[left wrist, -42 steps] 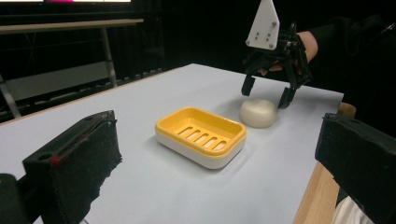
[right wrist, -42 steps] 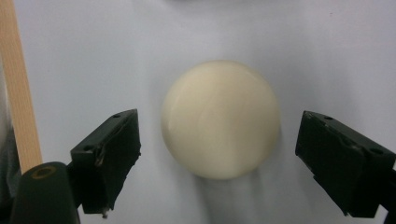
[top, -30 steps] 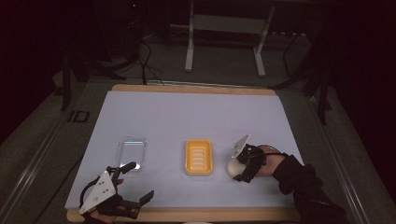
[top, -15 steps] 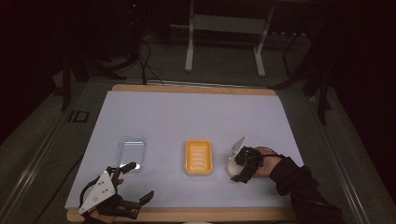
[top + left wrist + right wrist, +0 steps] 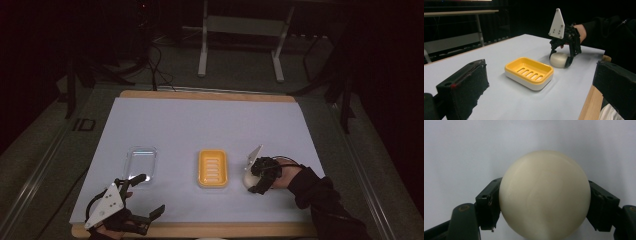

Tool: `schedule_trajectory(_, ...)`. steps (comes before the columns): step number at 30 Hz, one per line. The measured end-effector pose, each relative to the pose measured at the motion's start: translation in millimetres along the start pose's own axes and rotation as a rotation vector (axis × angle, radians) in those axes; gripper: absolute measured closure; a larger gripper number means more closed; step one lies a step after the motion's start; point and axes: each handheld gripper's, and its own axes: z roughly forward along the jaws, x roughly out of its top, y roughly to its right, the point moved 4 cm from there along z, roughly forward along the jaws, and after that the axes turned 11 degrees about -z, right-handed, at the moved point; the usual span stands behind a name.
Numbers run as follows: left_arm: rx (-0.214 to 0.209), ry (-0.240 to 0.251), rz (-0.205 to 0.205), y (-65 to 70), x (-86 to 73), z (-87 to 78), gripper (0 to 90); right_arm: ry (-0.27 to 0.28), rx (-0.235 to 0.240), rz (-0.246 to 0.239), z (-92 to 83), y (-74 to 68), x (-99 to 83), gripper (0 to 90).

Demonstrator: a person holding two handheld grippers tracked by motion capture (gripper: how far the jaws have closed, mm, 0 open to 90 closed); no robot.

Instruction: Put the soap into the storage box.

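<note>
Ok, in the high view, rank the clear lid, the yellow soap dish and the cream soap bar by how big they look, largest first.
1. Clear lid and yellow soap dish: they look alike in footprint, too close to rank.
2. Cream soap bar: plainly smallest, though the right gripper partly covers it.

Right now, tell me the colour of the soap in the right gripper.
Cream-white soap, clearest in the right gripper view.

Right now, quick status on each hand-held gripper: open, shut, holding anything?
Left hand-held gripper: open, nothing between its jaws.
Right hand-held gripper: jaws have just closed onto the cream soap bar, which sits on the table beside the yellow soap dish.
</note>
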Motion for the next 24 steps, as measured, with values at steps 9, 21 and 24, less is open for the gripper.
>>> schedule_trajectory(9,0.001,-0.004,0.003,0.4,-0.3,0.5,0.1,0.006,0.000,-0.020,-18.9,4.0,0.4,25.0)
schedule_trajectory(21,0.003,-0.005,0.005,0.4,-0.5,0.8,0.1,0.006,-0.017,-0.024,-43.6,12.4,11.2,25.1)
schedule_trajectory(24,0.003,-0.005,0.006,0.6,-0.4,0.9,0.1,0.000,-0.018,-0.030,-50.4,14.9,17.0,25.1)
